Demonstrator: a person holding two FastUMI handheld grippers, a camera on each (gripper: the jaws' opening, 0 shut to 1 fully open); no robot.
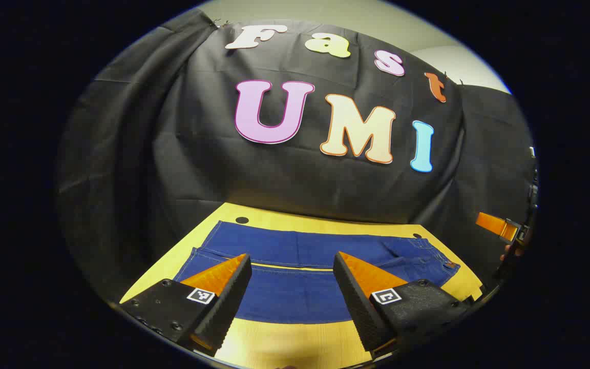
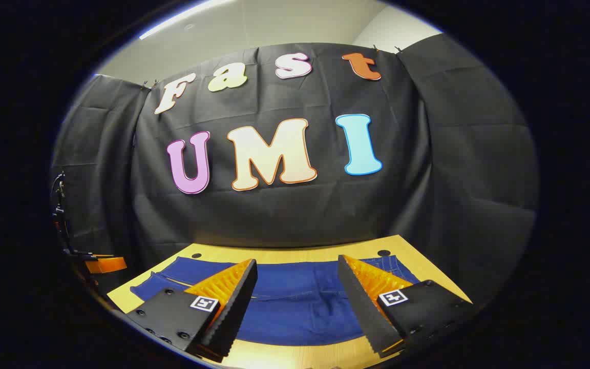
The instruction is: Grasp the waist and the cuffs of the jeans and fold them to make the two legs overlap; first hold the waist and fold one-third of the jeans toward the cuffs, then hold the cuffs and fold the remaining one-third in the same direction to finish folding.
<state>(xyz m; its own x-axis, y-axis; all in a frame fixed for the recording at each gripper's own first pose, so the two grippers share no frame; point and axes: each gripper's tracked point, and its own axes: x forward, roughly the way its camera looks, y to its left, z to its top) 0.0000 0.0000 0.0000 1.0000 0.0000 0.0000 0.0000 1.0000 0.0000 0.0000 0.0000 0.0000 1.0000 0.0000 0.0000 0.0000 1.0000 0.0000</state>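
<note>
Left gripper view: one pair of jeans [image 1: 295, 271] lies flat on the yellow surface [image 1: 285, 343], long axis running left-right along the far edge by the booth wall. Waist [image 1: 428, 259] sits toward the right end, cuffs [image 1: 205, 246] toward the left end, legs side by side with a strip of surface showing between them.

My left gripper [image 1: 292, 279] is spread wide, holding nothing, hovering above the near side, jeans ahead and below. Other gripper [image 1: 500, 225] shows at the far right, off the waist end.

Right gripper view: right gripper [image 2: 297, 284] also spread, empty, jeans [image 2: 295, 302] ahead and below it, waist corner [image 2: 395, 266] just right of its fingers. Left gripper [image 2: 103, 265] shows at far left, off the cuff end.

My read: right is nearer the waist, left nearer the cuffs. The first fold turns on the near leg going over the far one, across the short axis.

Count: one pair of jeans, two legs, two grippers, two dark holes [image 1: 242, 220] in the surface's far corners.
</note>
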